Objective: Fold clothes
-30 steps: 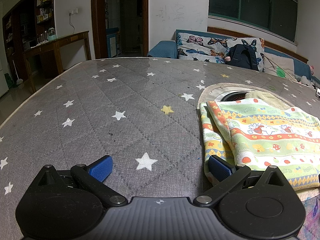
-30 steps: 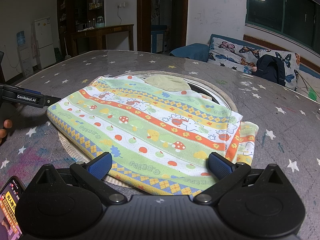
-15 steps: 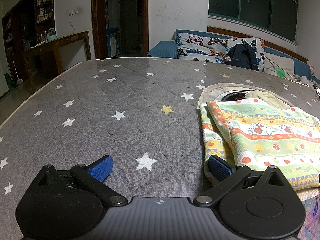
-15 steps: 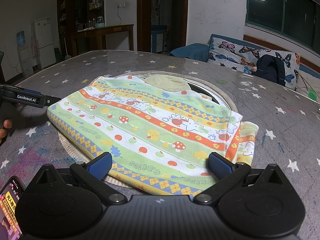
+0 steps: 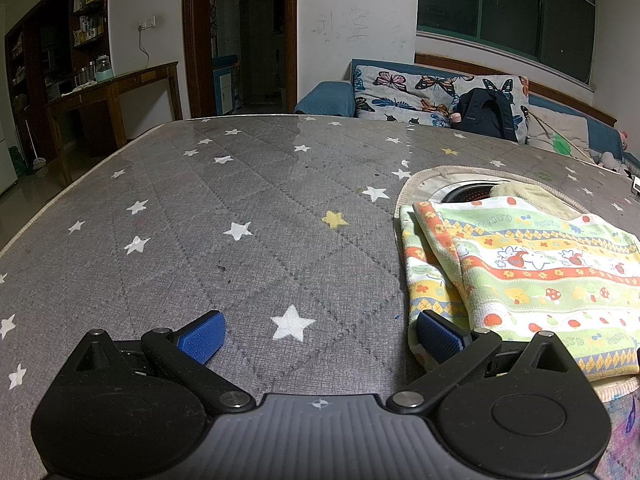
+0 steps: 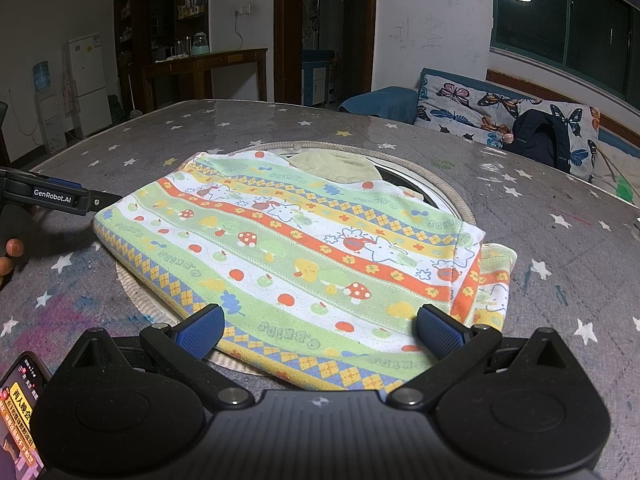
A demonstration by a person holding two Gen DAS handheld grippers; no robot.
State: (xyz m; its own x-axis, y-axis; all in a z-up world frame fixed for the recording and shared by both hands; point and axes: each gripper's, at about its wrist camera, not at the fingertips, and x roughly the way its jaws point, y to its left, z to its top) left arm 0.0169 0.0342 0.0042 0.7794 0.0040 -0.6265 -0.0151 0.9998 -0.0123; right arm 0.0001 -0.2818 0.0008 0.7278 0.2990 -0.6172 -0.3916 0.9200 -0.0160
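A folded patterned cloth (image 6: 304, 252) with green, orange and yellow stripes lies on a grey starred table cover (image 6: 160, 148). It also shows at the right of the left wrist view (image 5: 532, 268). My right gripper (image 6: 320, 330) is open and empty, just in front of the cloth's near edge. My left gripper (image 5: 320, 336) is open and empty, low over the table cover, its right finger beside the cloth's left edge. It shows from the side in the right wrist view (image 6: 60, 198).
A round beige-rimmed mat (image 5: 436, 178) lies under the cloth. A phone (image 6: 20, 412) lies at the near left. A sofa with butterfly cushions and a dark backpack (image 5: 484, 114) stands behind the table. A wooden desk (image 5: 116, 92) stands at the far left.
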